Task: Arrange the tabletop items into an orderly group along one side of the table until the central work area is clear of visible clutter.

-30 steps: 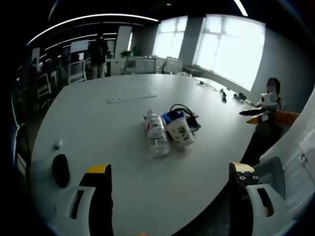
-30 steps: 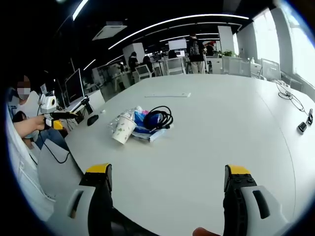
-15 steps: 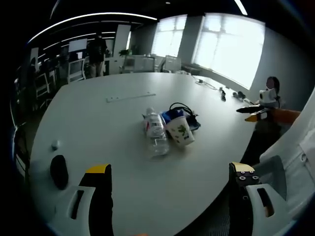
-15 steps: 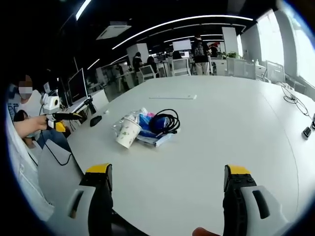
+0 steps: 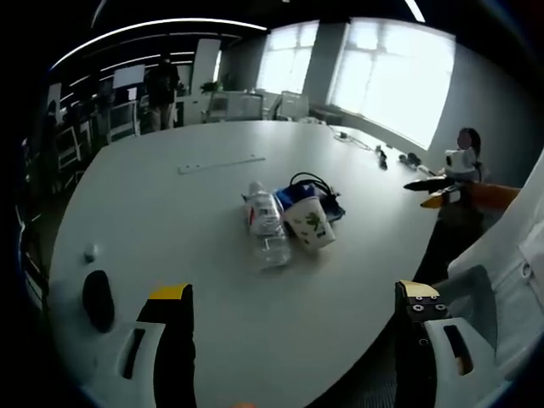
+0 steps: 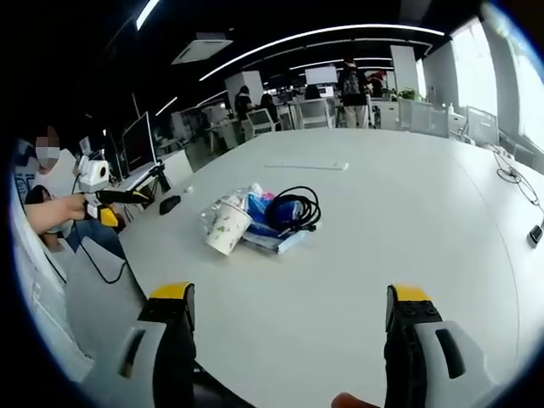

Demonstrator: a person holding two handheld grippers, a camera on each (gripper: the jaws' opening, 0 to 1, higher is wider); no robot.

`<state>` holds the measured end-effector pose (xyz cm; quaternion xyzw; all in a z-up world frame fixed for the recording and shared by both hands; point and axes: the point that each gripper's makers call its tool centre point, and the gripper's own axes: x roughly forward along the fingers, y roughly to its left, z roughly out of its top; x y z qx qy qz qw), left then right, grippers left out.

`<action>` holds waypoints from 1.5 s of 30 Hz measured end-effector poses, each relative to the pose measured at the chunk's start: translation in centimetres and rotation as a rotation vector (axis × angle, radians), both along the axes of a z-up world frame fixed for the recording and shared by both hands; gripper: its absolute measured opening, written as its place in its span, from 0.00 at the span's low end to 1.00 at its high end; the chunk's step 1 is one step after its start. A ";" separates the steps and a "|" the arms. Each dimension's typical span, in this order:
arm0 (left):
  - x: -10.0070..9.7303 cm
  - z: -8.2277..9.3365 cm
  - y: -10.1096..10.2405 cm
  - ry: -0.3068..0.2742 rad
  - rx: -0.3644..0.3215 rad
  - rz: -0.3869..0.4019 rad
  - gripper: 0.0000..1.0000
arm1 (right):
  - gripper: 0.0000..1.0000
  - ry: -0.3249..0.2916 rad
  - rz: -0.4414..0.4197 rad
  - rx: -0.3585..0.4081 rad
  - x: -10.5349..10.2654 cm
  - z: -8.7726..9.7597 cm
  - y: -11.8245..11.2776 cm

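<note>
**Tabletop items clumped mid-surface, both grippers held back with nothing in them**

The tabletop items sit in one little pile roughly in the middle of a big white rounded surface (image 5: 170, 212). In the left gripper view that's a clear plastic bottle (image 5: 266, 226) lying on its side, a white paper cup (image 5: 309, 228) with a green print tipped over right against it, and behind them something blue (image 5: 297, 198) with a coiled black cable (image 5: 313, 184) on top. In the right gripper view it's the same clump from the other side: cup (image 6: 227, 228) nearest, black cable (image 6: 295, 209) behind it, blue stuff in between.

The room is a large open office: long ceiling light strips, bright windows on one side, desks with monitors, and a few people standing far off.

Other bits on the surface: a black mouse (image 5: 98, 299) near the near edge, a small white round thing (image 5: 88, 252) just beyond it, a long flat white strip (image 5: 221, 164) farther out, and some cables and small dark gadgets (image 5: 384, 157) by the window side. Nothing sits between the grippers and the pile.

The left gripper (image 5: 293, 323) has its fingers spread wide apart, holding nothing, well short of the pile. The right gripper (image 6: 289, 321) is the same, wide apart and holding nothing. Each gripper also shows up at the edge of the other's view, held out over the surface's rim.
</note>
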<state>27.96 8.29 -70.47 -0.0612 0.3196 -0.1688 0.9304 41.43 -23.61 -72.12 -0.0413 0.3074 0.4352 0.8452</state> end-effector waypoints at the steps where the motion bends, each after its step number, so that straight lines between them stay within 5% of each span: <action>1: 0.0 -0.1 0.0 0.001 -0.001 -0.001 0.96 | 0.92 0.000 0.002 -0.001 0.0 0.0 0.1; 45: 2.7 -0.7 -0.4 0.014 -0.024 -0.047 0.94 | 0.89 -0.003 0.048 -0.009 -0.4 0.1 2.8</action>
